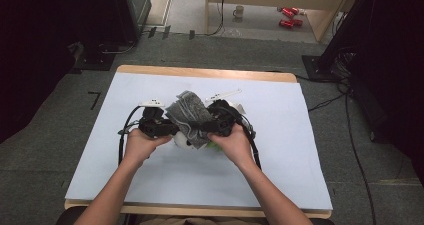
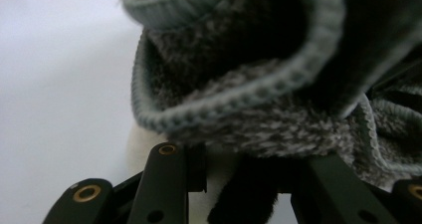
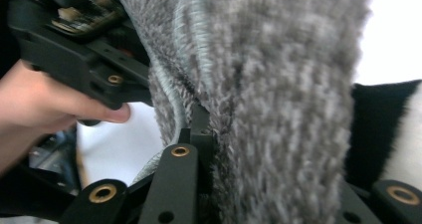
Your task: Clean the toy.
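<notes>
Probably a lab: cables, covered table, carpet.

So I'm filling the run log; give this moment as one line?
grey knitted cloth held up between both | left gripper: gripping cloth | right gripper: shut on cloth | table

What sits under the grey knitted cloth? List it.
Under the grey knitted cloth a white and black soft thing and a bit of something green peek out. The cloth covers the rest, so what they are cannot be told.
</notes>
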Motion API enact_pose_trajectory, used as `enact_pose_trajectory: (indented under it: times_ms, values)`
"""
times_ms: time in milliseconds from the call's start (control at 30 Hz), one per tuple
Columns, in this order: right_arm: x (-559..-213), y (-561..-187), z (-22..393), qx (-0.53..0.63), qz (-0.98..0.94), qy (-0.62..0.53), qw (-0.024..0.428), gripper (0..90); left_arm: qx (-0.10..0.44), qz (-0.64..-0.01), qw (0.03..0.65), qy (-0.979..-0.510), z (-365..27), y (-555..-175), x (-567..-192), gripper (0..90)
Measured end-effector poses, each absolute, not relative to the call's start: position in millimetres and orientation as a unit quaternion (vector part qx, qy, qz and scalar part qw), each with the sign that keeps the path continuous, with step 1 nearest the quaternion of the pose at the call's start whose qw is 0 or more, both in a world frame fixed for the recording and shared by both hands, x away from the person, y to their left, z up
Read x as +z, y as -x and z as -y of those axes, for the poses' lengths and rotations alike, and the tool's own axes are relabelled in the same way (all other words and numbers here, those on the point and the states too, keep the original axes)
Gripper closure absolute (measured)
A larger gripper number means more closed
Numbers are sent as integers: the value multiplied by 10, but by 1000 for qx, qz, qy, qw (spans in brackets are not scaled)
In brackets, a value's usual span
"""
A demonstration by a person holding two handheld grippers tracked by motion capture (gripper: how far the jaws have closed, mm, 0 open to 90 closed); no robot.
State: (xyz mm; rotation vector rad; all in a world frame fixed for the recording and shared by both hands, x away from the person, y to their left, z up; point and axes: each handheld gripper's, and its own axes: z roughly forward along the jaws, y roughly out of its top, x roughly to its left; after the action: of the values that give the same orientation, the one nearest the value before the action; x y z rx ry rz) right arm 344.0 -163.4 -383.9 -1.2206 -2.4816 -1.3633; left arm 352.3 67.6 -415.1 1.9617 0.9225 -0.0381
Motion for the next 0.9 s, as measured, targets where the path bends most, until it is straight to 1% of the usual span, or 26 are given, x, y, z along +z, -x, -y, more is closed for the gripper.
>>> enact_pose_trajectory:
  times_ms: [67,100,133,233,300,500,700,800,900]
  values:
    - [-3853,-3464,1661,-440,802,402,38,773,-11,-374,467,-801,-667,-3518,-4147,684]
    - [-3837,-3472,1676,-434,805,403,33,772,-6,-371,465,-803,-660,-3514,-4144,684]
    - [-3811,-3478,1705,-423,812,401,17,769,-5,-371,465,-804,-659,-3513,-4143,684]
    - [-3791,-3519,1829,-410,812,416,2,756,-11,-368,467,-804,-671,-3521,-4150,681]
    - [-3785,-3543,1907,-408,808,425,9,763,-9,-365,467,-806,-667,-3518,-4151,678]
    - [-3676,-3593,2129,-401,805,437,1,787,-8,-365,470,-804,-677,-3526,-4163,679]
    - [-3609,-3680,2570,-410,775,480,7,801,-13,-370,473,-800,-693,-3545,-4179,678]
    - [-3658,-3725,2773,-418,759,499,11,801,-17,-372,476,-797,-701,-3558,-4188,678]
    - [-3748,-3760,2911,-428,747,508,29,799,-17,-371,476,-797,-698,-3560,-4190,677]
